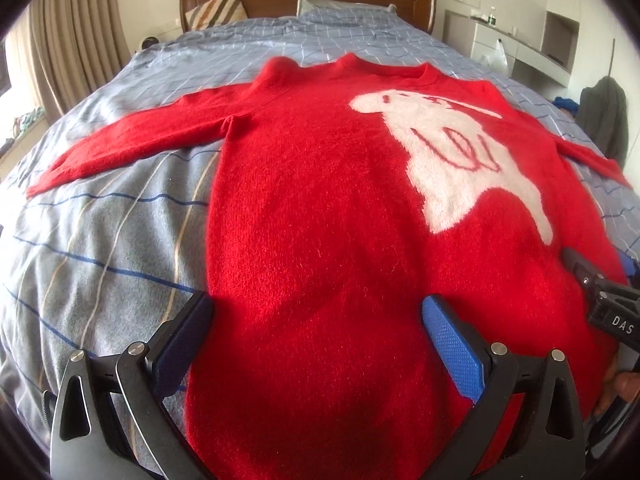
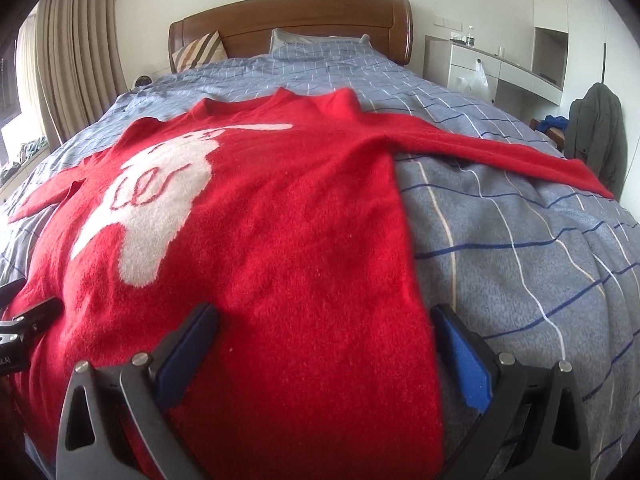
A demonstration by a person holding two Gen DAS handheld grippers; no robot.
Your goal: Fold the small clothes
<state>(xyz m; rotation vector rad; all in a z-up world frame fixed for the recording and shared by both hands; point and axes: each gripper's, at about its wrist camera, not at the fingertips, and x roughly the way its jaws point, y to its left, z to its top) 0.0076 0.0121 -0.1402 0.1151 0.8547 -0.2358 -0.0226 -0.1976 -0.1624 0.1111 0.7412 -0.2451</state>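
Observation:
A fuzzy red sweater with a white animal figure lies flat, front up, on the bed, both sleeves spread out sideways. My left gripper stands open over the sweater's lower left part, its left finger at the garment's side edge. The right gripper is open over the lower right part of the sweater, its right finger just outside the side edge. Nothing is clamped between either pair of fingers. The right gripper's body shows at the left view's right edge.
The bed has a blue-grey checked cover, pillows and a wooden headboard. Curtains hang at the left. A white desk and a dark coat stand at the right.

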